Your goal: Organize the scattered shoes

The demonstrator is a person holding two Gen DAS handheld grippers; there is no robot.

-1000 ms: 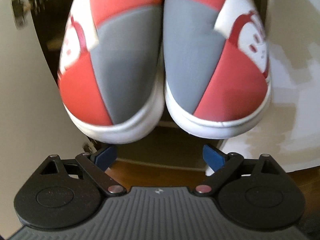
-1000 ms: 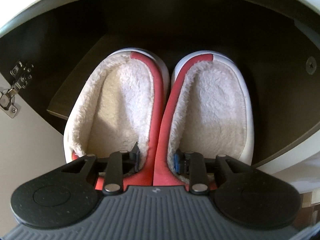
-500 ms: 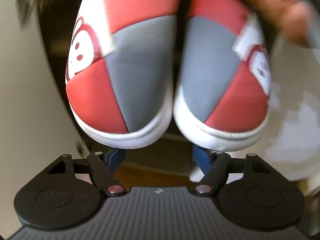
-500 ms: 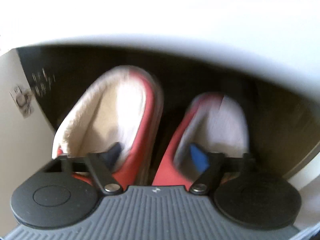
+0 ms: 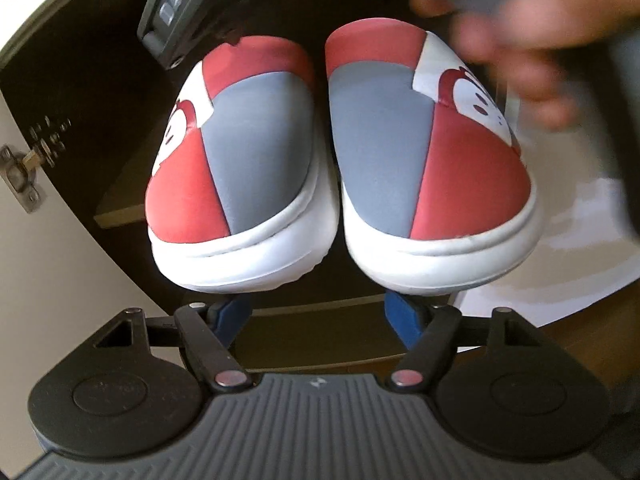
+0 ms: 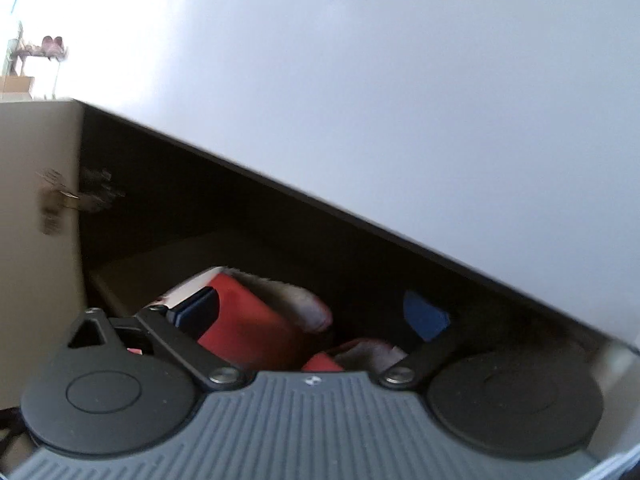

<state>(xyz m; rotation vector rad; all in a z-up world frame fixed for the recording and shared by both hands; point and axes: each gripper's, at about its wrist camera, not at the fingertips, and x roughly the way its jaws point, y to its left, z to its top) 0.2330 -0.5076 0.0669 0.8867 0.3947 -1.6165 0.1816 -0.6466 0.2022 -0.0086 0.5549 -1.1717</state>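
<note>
**Spotter one:** Red, grey and white fleece-lined slippers (image 5: 272,140) sit side by side just ahead of your left claw (image 5: 316,316), toes toward it, inside the dark brown cabinet (image 5: 80,80). As a pair they look lined up the way the job wants. That claw is released, with its blue pads spread wide beneath the white toe rims and nothing between them.

**Spotter two:** Your right claw (image 6: 312,314) is at the heel end, also spread and gripping nothing. Its picture is smeared and tilted, so judge it cautiously. One blue pad lies right beside a red heel wall, close to the cream fleece lining (image 6: 296,300).

**Spotter one:** That's my main worry. If that pad catches the fleece or the heel, you drag one slipper askew and break up the pair.

**Spotter two:** The white top panel (image 6: 360,100) is also close above that claw. A hurried, tilted sweep could knock it and jolt whatever is below.

**Spotter one:** On the left, any rise of your open claw pushes up under the toes and tips the slippers backward or apart. What carries their soles is hidden, so I can't tell how firmly they rest.

**Spotter two:** Your blurred hand (image 5: 532,36) hovers near the far-side slipper, and a brush there would nudge it too.
</note>
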